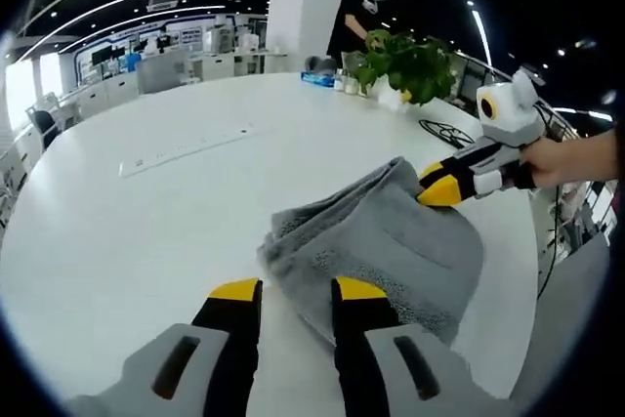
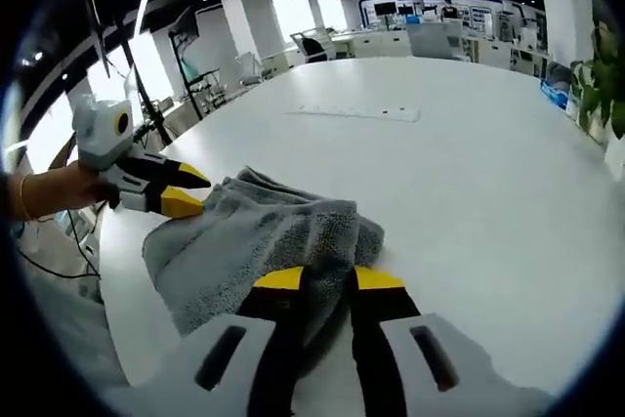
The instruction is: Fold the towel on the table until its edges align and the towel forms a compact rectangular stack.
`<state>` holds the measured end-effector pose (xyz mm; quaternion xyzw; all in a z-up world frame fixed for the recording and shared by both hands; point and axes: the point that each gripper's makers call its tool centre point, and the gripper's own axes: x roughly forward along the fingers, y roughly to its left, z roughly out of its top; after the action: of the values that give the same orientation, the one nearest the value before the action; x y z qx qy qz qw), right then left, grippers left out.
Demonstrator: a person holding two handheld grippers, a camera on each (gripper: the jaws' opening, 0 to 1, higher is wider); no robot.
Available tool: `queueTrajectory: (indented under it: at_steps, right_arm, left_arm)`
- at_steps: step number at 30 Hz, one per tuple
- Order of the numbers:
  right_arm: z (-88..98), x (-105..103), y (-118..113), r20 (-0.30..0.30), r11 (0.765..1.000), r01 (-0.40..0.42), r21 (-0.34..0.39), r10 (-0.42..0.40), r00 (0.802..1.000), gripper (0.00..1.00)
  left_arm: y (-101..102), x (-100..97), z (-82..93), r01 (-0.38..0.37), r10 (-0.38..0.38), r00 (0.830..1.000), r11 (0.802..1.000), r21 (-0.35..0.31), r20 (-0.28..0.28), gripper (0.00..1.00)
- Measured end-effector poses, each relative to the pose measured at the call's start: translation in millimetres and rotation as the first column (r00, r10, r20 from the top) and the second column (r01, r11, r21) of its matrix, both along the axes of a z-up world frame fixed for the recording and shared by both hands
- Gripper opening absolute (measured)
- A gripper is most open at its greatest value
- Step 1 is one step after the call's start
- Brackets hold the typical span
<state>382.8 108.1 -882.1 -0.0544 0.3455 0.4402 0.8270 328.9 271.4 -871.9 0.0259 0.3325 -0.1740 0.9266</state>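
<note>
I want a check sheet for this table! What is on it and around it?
Surface: white table, mostly bare.
Job's things: grey towel, bunched, not yet a neat rectangle.
Clutter: potted plant, blue box.
Grippers: left hand-held gripper open at the towel's edge; right hand-held gripper shut on towel.
Cables: black cable beside the plant.
Surroundings: open office, ceiling lights, a person behind the plant.

The thick grey terry towel [image 2: 256, 244] hides its own underside folds; the yellow-tipped right gripper [image 2: 329, 280] covers its near edge.
</note>
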Motion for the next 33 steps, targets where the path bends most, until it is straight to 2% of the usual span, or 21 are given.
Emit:
queueTrajectory:
  at_steps: [5,9,13,16,19,23,28,30,33]
  right_arm:
    - [21.7,-5.9,-6.3,0.038,1.000,-0.016,0.022,0.015,0.999,0.24]
    - [38.4,-17.5,-13.3,0.079,0.999,-0.034,0.027,0.031,0.996,0.30]
    - [47.4,-28.2,-18.0,0.094,0.999,-0.039,0.038,0.035,0.995,0.32]
    - [53.2,-37.3,-22.5,0.106,0.998,-0.052,0.030,0.048,0.993,0.35]
    - [60.7,-47.3,-25.9,0.117,0.998,-0.052,0.040,0.047,0.992,0.41]
    - [64.3,-61.1,-33.6,0.146,0.999,-0.053,0.007,0.051,0.988,0.57]
    - [69.5,-81.1,-43.9,0.163,0.998,-0.055,0.006,0.053,0.985,0.66]
    - [71.1,-92.7,-48.3,0.168,0.998,-0.056,0.020,0.052,0.984,0.70]
    - [68.4,-106.7,-53.9,0.158,0.998,-0.051,0.030,0.046,0.986,0.72]
  left_arm:
    - [1.0,-15.7,19.8,-0.002,0.002,0.999,1.000,0.004,0.033,0.35]
    - [2.4,-33.2,32.9,0.001,-0.002,0.998,1.000,0.013,0.063,0.43]
    - [7.1,-49.2,39.4,-0.022,0.021,0.996,1.000,0.012,0.081,0.51]
    - [4.8,-64.1,46.7,-0.006,0.003,0.996,1.000,0.028,0.094,0.56]
    - [2.0,-75.9,56.7,-0.014,0.013,0.993,1.000,0.010,0.116,0.61]
    - [-4.4,-92.8,65.3,-0.031,0.032,0.990,0.999,-0.008,0.138,0.69]
    - [-17.5,-117.1,71.3,-0.032,0.034,0.986,0.999,-0.011,0.161,0.80]
    - [-23.6,-121.9,79.1,-0.024,0.030,0.976,0.999,-0.028,0.215,0.85]
    - [-29.3,-132.6,82.0,-0.018,0.025,0.972,0.999,-0.035,0.232,0.89]
